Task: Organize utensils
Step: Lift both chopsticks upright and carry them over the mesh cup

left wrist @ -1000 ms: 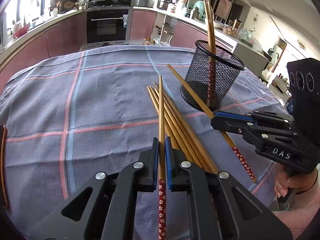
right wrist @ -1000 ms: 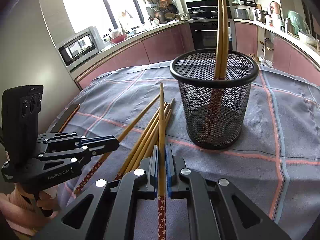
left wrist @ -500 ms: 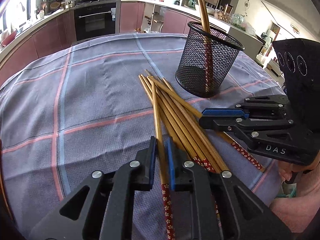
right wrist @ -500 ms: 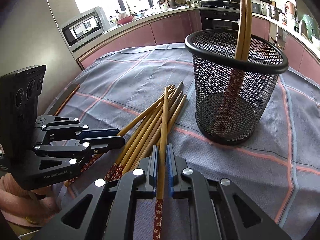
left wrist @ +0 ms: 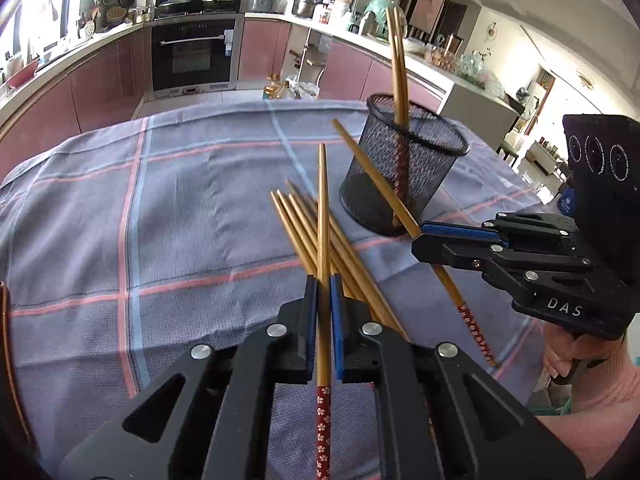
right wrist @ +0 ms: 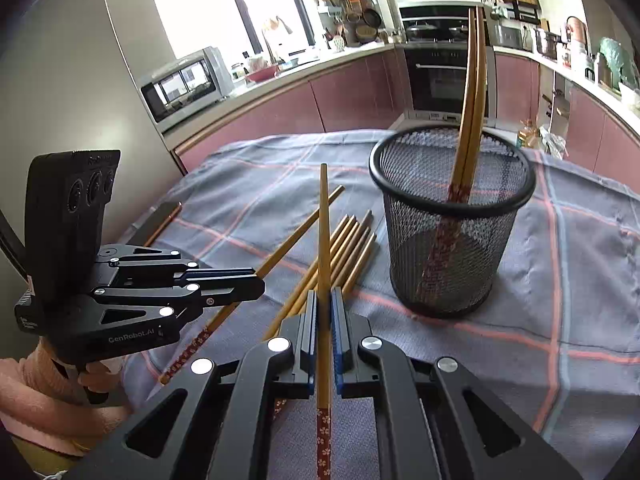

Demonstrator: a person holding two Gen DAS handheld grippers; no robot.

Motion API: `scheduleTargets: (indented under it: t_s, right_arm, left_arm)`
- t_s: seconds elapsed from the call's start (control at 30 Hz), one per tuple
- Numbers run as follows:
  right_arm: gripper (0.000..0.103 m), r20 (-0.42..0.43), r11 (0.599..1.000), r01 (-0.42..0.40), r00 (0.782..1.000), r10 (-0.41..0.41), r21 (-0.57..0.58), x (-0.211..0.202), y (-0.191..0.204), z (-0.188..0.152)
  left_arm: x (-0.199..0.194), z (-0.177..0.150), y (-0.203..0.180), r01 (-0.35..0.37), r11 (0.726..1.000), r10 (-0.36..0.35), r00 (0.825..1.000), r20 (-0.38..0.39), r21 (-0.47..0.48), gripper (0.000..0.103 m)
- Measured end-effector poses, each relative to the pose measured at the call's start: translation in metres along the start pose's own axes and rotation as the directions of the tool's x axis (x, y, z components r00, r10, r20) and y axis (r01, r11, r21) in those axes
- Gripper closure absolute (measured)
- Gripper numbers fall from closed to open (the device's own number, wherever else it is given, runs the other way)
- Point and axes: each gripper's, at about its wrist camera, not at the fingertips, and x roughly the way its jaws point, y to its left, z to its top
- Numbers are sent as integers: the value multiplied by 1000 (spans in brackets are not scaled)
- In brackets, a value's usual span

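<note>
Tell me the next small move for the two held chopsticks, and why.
Probably swing the right gripper over the mesh holder first; its chopstick sits closer. Both grippers, the left gripper too, are already clamped and lifted, two chopsticks stand in the holder, and others still lie on the cloth.

chopsticks point(left wrist: 322, 216): golden brown, red ends with white flowers
mesh holder point(right wrist: 448, 240): black
cloth point(left wrist: 180, 208): grey-blue, pink and blue checks
cabinets point(right wrist: 348, 96): dusky pink

You get bright daylight from the windows point(right wrist: 224, 4), blown out; sharp focus, soft shadows, fisheye-bent dark corners.
</note>
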Motion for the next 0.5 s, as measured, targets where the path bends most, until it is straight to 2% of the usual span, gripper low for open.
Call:
scheduleTargets:
  t_s: [0.2,0.5]
  right_arm:
    - [97,141,1000,-8,990,6,16,-42,-5,17]
    - [97,275,1000,-3,961,-1,14,-82,-18,44]
  left_arm:
    - [-44,25,-13,76,997,-79,989,124,23,96]
    - [-89,66,-33,130,989,-145,948,284,73,96]
